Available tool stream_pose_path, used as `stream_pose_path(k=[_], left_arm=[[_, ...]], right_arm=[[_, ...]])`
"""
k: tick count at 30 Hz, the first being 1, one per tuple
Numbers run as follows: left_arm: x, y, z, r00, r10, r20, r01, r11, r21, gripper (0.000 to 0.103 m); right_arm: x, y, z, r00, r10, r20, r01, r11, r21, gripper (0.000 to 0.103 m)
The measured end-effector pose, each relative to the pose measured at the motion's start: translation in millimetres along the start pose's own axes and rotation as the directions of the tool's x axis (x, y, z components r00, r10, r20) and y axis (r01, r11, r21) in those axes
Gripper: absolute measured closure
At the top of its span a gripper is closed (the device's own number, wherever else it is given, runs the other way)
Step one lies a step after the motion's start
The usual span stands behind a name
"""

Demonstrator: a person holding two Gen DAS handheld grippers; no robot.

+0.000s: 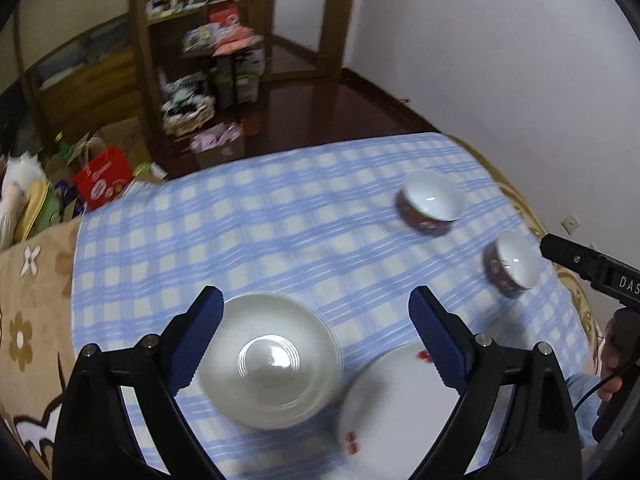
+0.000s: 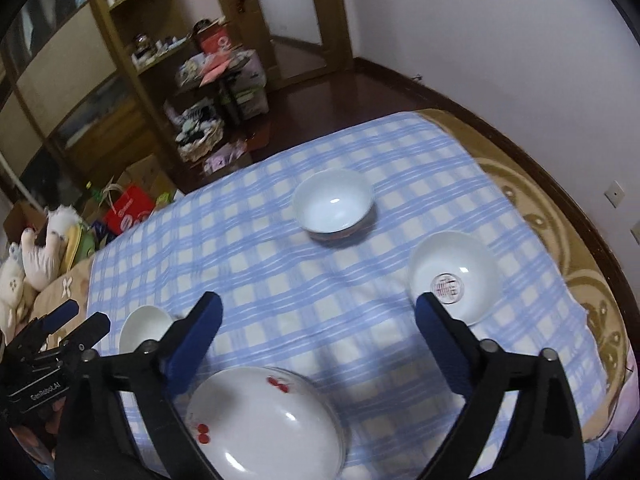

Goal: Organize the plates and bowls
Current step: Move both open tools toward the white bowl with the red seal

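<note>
Plates and bowls sit spread over a blue-and-white checked cloth that covers a bed or low table with a tan flowered cover beneath. Seen from the left wrist, a plain white plate with a ringed centre lies just below the left gripper, whose blue-padded jaws stand wide apart with nothing between the pads. Just beside that plate, and apparently touching or slightly overlapping its rim, though blur makes this hard to judge, lies a second white plate with red marks. Farther off to the right stand two small bowls with dark red patterned outsides and white insides: the far bowl and the near bowl, set near each other but apart. Both stand upright.

From the right wrist, the right gripper is likewise spread wide and holds nothing. The red-marked plate shows at the bottom edge of this view, the plain plate at the left partly behind a finger. The bowl on the right carries a round red emblem on its inner bottom. A black part of the other gripper enters each view from the side, with a hand on its grip
</note>
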State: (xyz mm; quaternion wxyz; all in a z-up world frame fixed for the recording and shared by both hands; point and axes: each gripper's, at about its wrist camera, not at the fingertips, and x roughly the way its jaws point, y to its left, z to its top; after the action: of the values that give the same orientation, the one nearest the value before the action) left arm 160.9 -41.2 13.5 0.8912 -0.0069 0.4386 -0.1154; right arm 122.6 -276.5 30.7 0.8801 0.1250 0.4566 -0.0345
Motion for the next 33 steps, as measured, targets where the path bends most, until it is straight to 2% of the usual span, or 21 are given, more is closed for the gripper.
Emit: stream_pose_path(k=[3,6,10,19,23,29,33], left_arm=[[0,-30,8,0.999,-0.031,0.016,0.031,0.999,0.041,0.010],[4,-53,15,0.998,-0.056,0.019,0.054,0.996,0.064,0.010],[10,-76,26,0.999,-0.032,0.042,0.027,0.994,0.108,0.010],[36,-116,51,0.998,-0.058,0.035,0.051,0.984,0.169,0.010],[51,-131,60,0.996,-0.084,0.023,0.079,0.984,0.159,0.010],[78,-157,68,0.993,-0.117,-0.022,0.119,0.978,0.174,0.010],[95,-178,69,0.994,-0.103,-0.036,0.108,0.973,0.206,0.010]], right_arm=[[-5,-21,2,1.000,-0.018,-0.004,0.018,0.999,0.034,0.001],[-11,-43,3,0.999,-0.046,0.028,0.044,0.996,0.079,0.001],[-20,-67,4,0.993,-0.080,0.090,0.069,0.990,0.124,0.001],[-19,-102,8,0.973,-0.141,0.180,0.117,0.984,0.136,0.001],[-11,-117,5,0.974,-0.141,0.175,0.115,0.982,0.150,0.001],[2,-142,2,0.970,-0.184,0.159,0.156,0.972,0.174,0.001],[12,-154,3,0.971,-0.192,0.142,0.163,0.967,0.194,0.001]])
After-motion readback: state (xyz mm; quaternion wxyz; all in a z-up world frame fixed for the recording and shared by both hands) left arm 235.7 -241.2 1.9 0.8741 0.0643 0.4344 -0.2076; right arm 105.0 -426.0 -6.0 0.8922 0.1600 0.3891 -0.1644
